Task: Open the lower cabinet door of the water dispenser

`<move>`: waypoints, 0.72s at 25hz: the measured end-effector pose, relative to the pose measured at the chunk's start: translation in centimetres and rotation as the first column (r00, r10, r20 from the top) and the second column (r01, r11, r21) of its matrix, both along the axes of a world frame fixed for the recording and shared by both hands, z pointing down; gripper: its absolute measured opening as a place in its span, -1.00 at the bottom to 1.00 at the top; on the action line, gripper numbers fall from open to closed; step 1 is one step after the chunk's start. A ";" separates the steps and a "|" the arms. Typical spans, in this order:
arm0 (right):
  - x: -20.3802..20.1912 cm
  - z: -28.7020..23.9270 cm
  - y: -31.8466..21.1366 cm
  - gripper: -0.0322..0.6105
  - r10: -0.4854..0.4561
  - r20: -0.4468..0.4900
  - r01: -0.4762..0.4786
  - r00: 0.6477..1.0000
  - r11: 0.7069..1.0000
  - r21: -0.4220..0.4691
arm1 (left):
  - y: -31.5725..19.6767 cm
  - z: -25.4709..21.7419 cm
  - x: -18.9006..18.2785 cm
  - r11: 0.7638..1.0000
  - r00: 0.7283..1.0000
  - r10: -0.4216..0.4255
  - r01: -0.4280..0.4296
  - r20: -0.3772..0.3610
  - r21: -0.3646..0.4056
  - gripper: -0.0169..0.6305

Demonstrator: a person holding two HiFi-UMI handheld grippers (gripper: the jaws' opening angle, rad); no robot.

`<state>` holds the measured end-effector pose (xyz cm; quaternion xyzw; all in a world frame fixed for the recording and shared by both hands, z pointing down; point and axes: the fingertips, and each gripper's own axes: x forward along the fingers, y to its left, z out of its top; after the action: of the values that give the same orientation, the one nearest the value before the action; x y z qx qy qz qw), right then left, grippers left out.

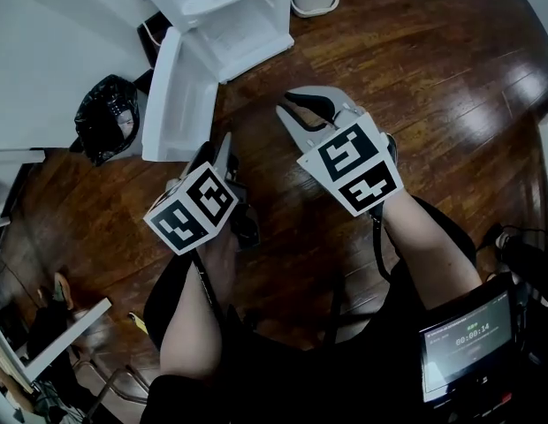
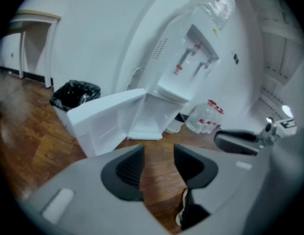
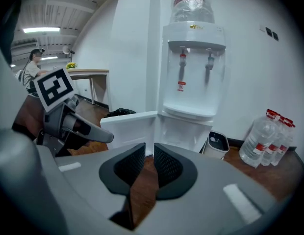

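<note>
head view: lower cabinet door wide open

Water dispenser partly beyond upper edge

The camera on my head looks steeply down on the wood floor near me, with the water dispenser at the far top edge. The camera on my left gripper faces the dispenser tilted and from the left, some way off, while the one on my right gripper faces it squarely. All 3 views share its open lower door.
</note>
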<state>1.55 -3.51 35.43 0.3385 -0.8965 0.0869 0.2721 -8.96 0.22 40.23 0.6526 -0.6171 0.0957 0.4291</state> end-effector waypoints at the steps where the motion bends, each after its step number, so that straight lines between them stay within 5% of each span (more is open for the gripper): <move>1: 0.5 -0.1 -0.6 -0.72 0.016 0.009 -0.016 1.000 1.000 0.004 | -1.1 -1.2 0.7 0.999 1.000 0.019 -0.019 0.014 0.033 -0.31; 6: 1.9 -1.0 -2.8 -0.72 0.111 0.099 -0.111 0.989 0.994 -0.001 | -4.7 -6.4 3.3 0.970 0.988 0.132 -0.145 0.081 0.196 -0.39; 11: 2.1 -1.8 -3.7 -0.73 0.178 0.202 -0.174 0.963 0.984 -0.040 | -5.6 -9.5 6.8 0.891 0.935 0.292 -0.343 0.203 0.299 -0.50; 18: 3.1 -5.3 -5.3 -0.88 0.219 0.282 -0.241 0.934 0.970 0.042 | -7.4 -11.9 8.3 0.809 0.888 0.318 -0.437 0.333 0.393 -0.52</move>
<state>4.68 -8.78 30.17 0.4358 -0.8825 0.1302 0.1197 -0.71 -7.19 28.29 0.8277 -0.5278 0.1134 0.1533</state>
